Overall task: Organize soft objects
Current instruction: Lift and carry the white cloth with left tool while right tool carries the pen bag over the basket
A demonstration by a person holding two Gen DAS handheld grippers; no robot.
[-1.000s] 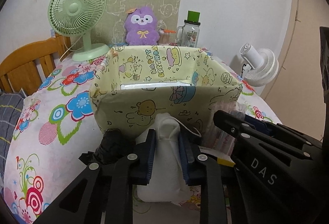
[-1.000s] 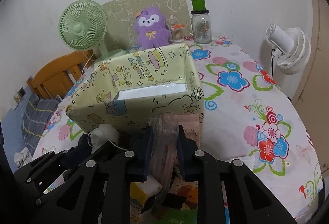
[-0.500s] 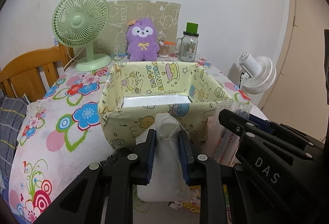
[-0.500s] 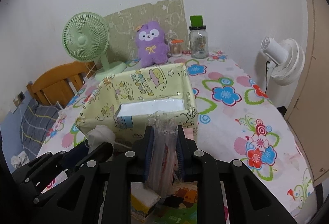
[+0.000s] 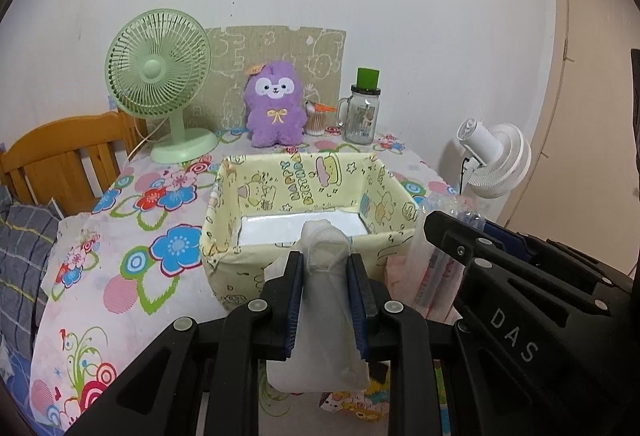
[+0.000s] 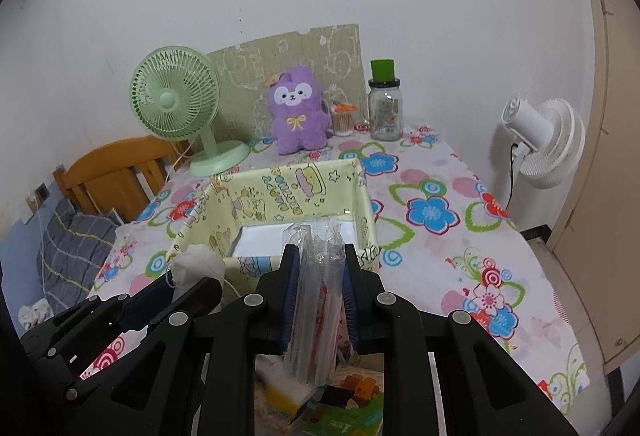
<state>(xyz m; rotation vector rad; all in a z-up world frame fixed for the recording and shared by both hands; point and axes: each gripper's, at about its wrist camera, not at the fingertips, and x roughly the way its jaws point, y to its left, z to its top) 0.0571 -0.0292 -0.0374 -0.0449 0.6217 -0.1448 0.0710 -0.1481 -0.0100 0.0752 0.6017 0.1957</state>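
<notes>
On the floral worktop (image 5: 132,236), carry both tools over the bin (image 5: 308,191): left tool (image 5: 325,292) clamps the pouch (image 5: 320,308), right tool (image 6: 319,300) clamps what looks like a plastic pack (image 6: 318,300); release low.

A lived-in home, likely a bedroom corner: a table under a flowered cloth (image 5: 132,236) stands against a plain white wall, with a green desk fan (image 5: 160,83), a purple plush toy (image 5: 274,107), a glass mug jar (image 5: 360,111), a wooden chair (image 5: 60,151) and a plaid cushion (image 5: 24,256) beside it
</notes>
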